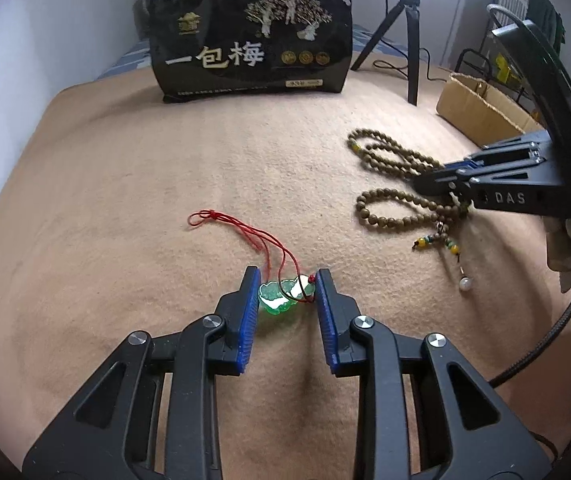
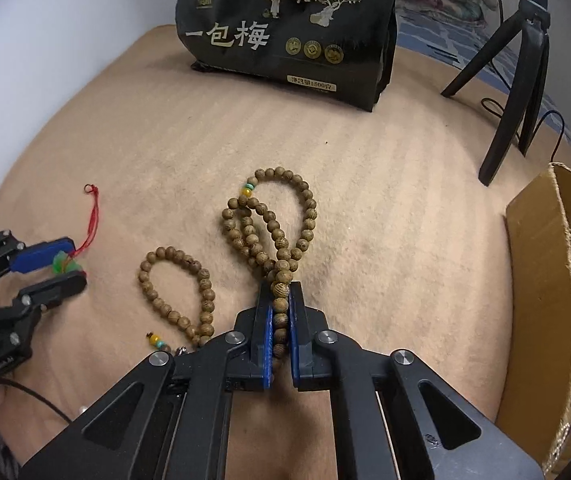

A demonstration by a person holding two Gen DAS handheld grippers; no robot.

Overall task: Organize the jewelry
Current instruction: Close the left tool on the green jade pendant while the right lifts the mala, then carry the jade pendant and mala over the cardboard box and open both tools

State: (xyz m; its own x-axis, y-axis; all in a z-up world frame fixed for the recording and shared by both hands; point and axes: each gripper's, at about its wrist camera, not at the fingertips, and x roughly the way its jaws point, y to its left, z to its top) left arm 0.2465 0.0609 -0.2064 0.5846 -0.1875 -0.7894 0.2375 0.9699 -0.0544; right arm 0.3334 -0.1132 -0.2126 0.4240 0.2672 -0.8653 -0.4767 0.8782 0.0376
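Left hand-held gripper (image 1: 288, 286) clamped on green pendant (image 1: 281, 296), red cord (image 1: 241, 236) trailing over tan blanket (image 1: 165, 184). Right hand-held gripper (image 2: 280, 300) clamped on wooden bead string (image 2: 281, 240). Step: both pieces gripped, not lifted. Next: likely lift each clear without snagging. Destination unclear; cardboard box (image 2: 545, 280) interior cut off; tassel end hidden.

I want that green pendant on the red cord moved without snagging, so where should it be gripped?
Grip the flat green carved pendant across its two side edges, coming from above: it lies flat on the tan blanket, red cord trailing away.
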